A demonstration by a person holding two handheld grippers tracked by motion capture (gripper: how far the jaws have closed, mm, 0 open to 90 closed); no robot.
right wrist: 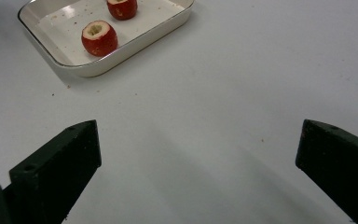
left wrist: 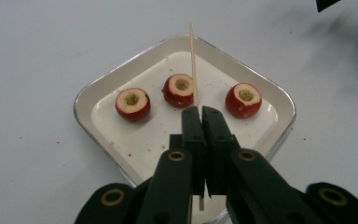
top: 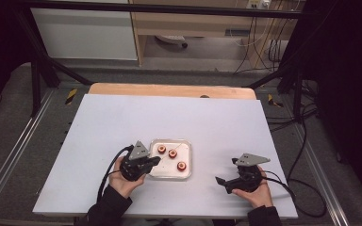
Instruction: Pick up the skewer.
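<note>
One thin, pale wooden skewer (left wrist: 193,65) is pinched between the pressed-together jaws of the left gripper (left wrist: 201,112), its long axis running from the jaws out over the white tray (left wrist: 88,100), its tip past the far rim. Three red, cored fruits (left wrist: 133,104) (left wrist: 180,90) (left wrist: 243,100) sit apart in a row inside the tray, on the white table (top: 122,117). The right gripper (right wrist: 196,154) is held apart to the tray's right, its jaws spread wide with nothing between them.

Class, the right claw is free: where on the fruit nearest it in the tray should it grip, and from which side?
Grip the fruit across its round red flanks, coming down from above. Its cored top faces up, and the tray wall blocks a low sideways approach by the open right claw.
</note>
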